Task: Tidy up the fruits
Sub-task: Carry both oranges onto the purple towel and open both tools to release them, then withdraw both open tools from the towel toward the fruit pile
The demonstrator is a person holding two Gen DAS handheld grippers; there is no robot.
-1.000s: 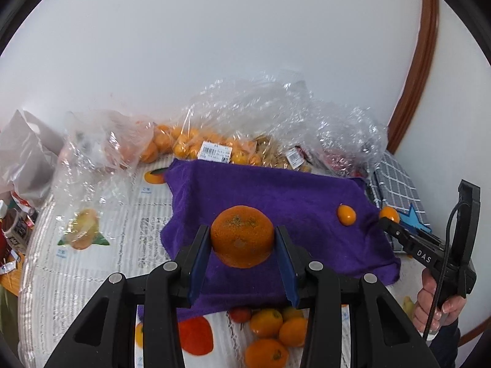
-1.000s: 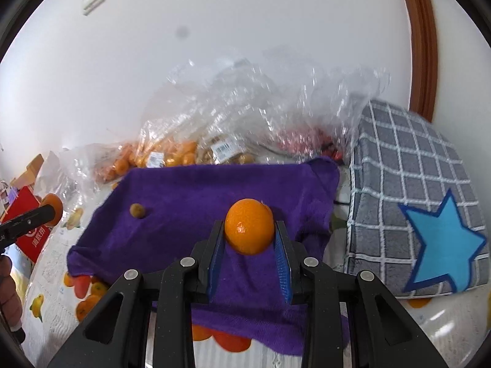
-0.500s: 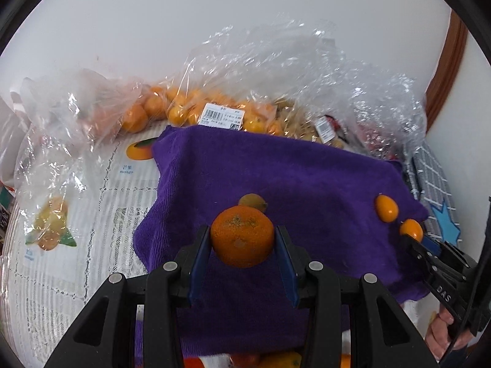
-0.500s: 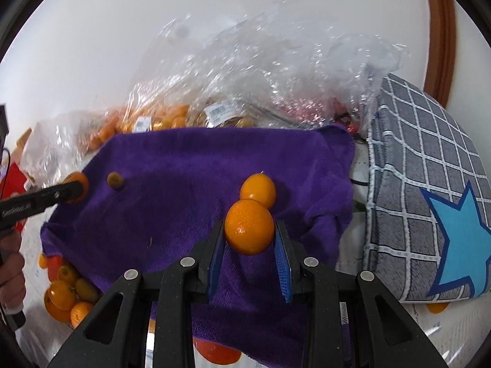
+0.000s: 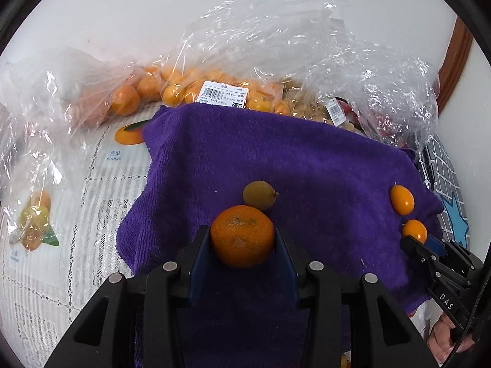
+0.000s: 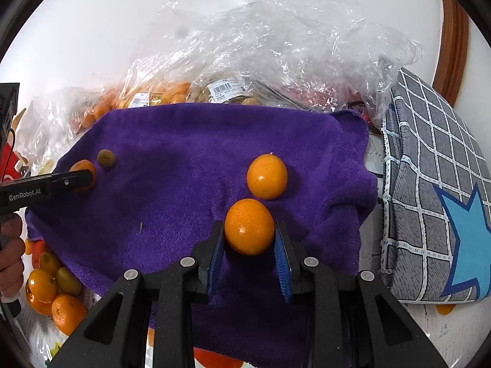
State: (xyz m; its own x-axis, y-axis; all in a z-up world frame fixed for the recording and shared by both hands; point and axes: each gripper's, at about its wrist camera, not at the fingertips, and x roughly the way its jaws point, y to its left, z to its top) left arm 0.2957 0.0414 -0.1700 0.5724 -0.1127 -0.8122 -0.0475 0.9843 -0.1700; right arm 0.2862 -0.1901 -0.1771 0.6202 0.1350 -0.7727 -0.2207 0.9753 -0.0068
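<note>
A purple towel (image 5: 307, 165) (image 6: 190, 159) lies spread on the table. My left gripper (image 5: 242, 243) is shut on a mandarin (image 5: 242, 235), held just above the towel's near part, right behind a greenish-brown kumquat (image 5: 259, 194) (image 6: 106, 158). My right gripper (image 6: 248, 233) is shut on an orange kumquat (image 6: 249, 227), held low over the towel just in front of another orange kumquat (image 6: 267, 176) (image 5: 402, 199) lying on it. The left gripper also shows in the right wrist view (image 6: 81, 179); the right gripper shows in the left wrist view (image 5: 414, 236).
Clear plastic bags (image 5: 276, 55) (image 6: 276, 49) of oranges and other fruit line the wall behind the towel. Loose mandarins and kumquats (image 6: 52, 288) lie off the towel's front-left corner. A grey checked cushion with a blue star (image 6: 435, 190) sits to the right.
Both grippers have moved forward and down over the towel with their fruit still held. The greenish kumquat and the lying orange kumquat now sit just ahead of the held fruits.
</note>
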